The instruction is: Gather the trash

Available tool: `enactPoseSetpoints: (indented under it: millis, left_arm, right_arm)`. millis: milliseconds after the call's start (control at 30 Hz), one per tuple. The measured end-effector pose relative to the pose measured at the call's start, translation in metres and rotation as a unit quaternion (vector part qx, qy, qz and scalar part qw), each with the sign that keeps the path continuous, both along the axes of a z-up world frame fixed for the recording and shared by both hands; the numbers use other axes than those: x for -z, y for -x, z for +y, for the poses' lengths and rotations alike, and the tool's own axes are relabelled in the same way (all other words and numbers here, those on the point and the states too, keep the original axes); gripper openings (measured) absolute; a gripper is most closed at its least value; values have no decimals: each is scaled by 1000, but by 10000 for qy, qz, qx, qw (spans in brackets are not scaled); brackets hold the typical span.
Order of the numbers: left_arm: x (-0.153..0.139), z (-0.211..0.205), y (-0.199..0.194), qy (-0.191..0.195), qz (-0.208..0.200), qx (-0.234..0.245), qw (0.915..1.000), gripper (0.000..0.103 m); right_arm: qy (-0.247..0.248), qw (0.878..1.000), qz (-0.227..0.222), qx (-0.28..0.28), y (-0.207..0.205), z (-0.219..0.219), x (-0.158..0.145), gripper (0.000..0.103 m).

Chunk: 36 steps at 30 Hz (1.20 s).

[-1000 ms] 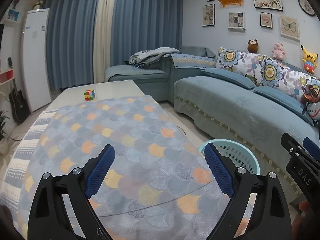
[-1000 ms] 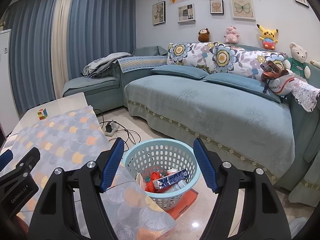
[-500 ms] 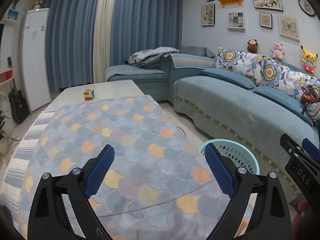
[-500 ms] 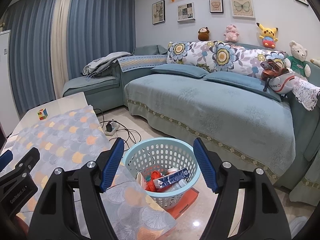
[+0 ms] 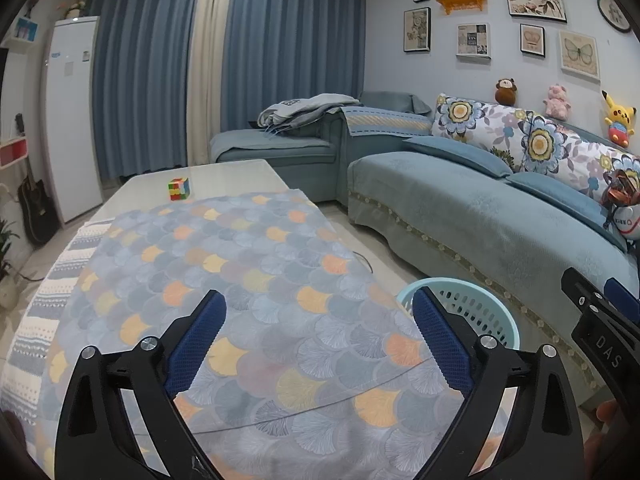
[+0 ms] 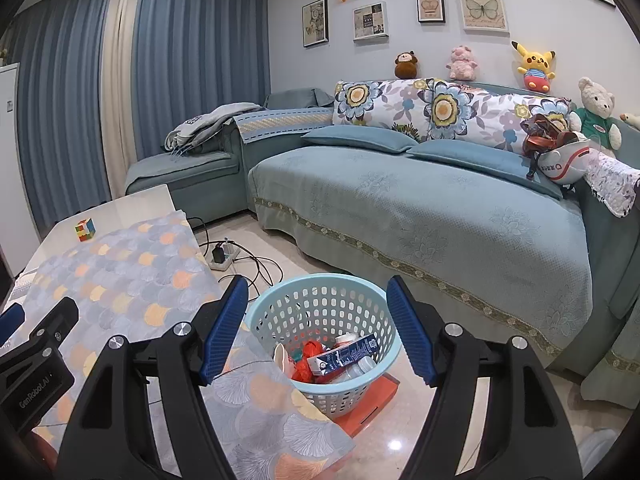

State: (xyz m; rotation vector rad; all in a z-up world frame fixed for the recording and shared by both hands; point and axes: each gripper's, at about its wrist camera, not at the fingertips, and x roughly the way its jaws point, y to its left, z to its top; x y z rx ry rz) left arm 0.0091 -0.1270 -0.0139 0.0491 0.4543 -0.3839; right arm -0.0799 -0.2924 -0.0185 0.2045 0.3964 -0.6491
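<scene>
A light blue perforated basket (image 6: 320, 304) stands on the floor beside the table corner, on an orange mat. It holds trash: a blue and white carton (image 6: 346, 356), red wrapping (image 6: 310, 358) and a clear bottle. My right gripper (image 6: 316, 300) is open and empty, above the basket. My left gripper (image 5: 318, 316) is open and empty over the table's scale-patterned cloth (image 5: 224, 280). The basket's rim shows in the left wrist view (image 5: 504, 320). The right gripper's body shows at that view's right edge.
A colourful puzzle cube (image 5: 179, 189) sits on the bare far end of the table (image 5: 224, 178). A blue sofa (image 6: 420, 208) with flowered pillows runs along the right. A power strip with cables (image 6: 224, 258) lies on the floor between table and sofa.
Almost nothing has changed. The right wrist view has shifted very slightly; both grippers stay open and empty.
</scene>
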Motion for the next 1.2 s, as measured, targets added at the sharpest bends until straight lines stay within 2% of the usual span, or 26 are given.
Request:
enactPoseSetpoints:
  millis: [1200]
  left_arm:
    - [3, 1, 0, -44, 64, 7, 10000, 92]
  right_arm:
    - [-51, 9999, 97, -59, -8, 0, 9, 68]
